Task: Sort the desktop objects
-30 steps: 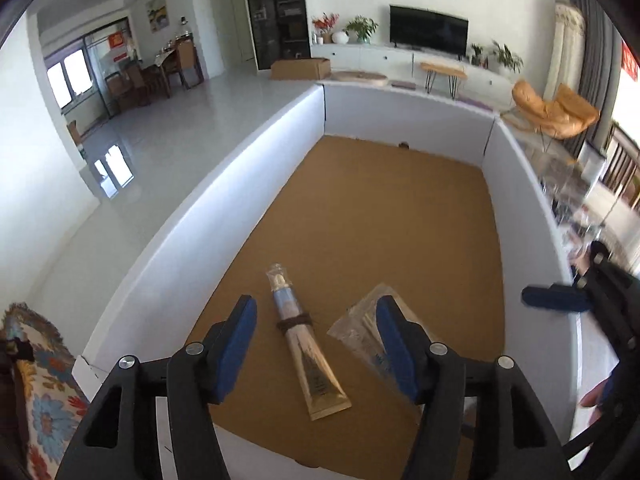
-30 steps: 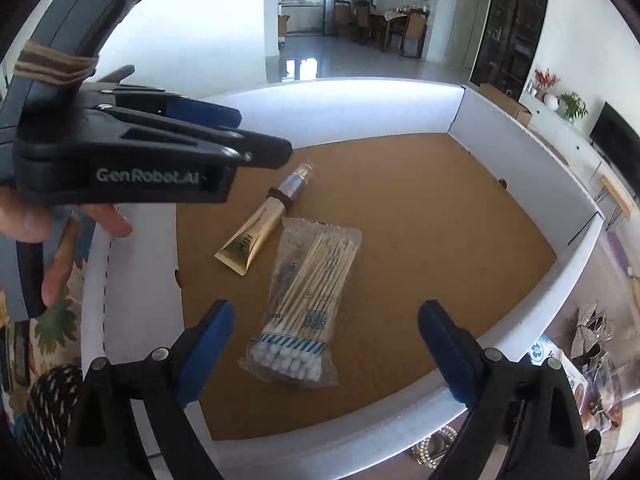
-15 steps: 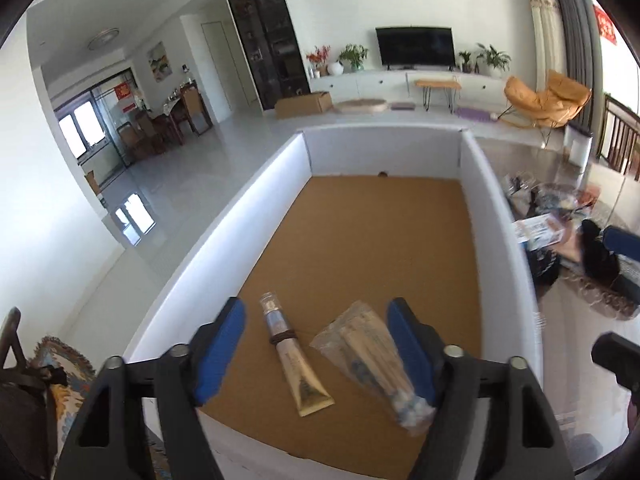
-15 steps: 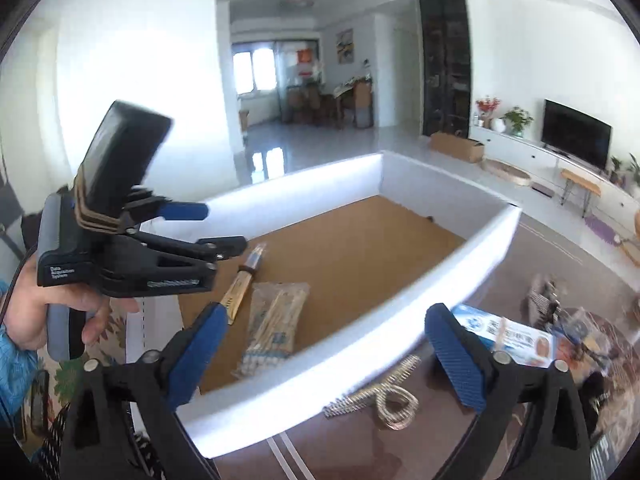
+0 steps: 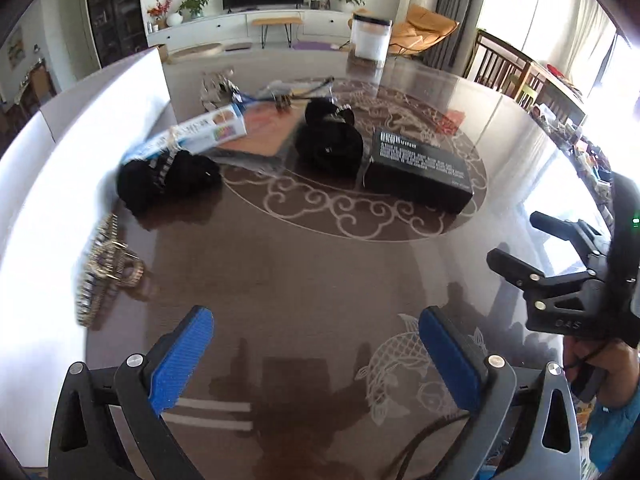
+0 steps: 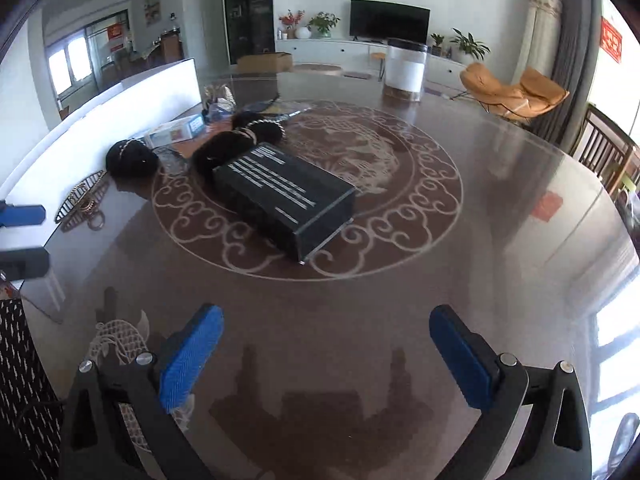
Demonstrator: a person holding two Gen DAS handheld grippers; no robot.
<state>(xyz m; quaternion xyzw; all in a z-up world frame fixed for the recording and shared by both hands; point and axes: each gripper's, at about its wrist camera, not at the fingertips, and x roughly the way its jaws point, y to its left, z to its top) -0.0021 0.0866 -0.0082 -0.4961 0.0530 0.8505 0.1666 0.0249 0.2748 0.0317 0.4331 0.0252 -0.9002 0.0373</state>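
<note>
Blue ribbed pads stand wide apart on both claws, and neither holds anything. The left gripper (image 5: 316, 354) hovers over bare dark wood near the desk's near edge, with an inlaid fish pattern just under its right-hand pad. The right gripper (image 6: 326, 354) hangs likewise over the glossy brown round desk (image 6: 500, 208), its jaws spread as far.

Outward from the right claw, the nearest of the things to sort is the flat black rectangular box with pale lettering (image 6: 284, 196). It lies straight ahead and a little to the left, on the scrolled ring at the desk's middle. Its long axis runs diagonally, from far left to near right, so one short end and a corner face this claw. In the left wrist view the same box (image 5: 418, 170) sits ahead and to the right, its long side roughly square to the camera.

Judged from this, the right gripper has the more direct line, though the wrist would want turning to close across the box's narrow width.

Further out lie two black fuzzy bundles (image 5: 328, 142), a blue and white carton (image 5: 200, 136) and a gold metal hair clip (image 5: 106, 272) along the white foam wall (image 5: 60, 168) at the desk's left edge.
</note>
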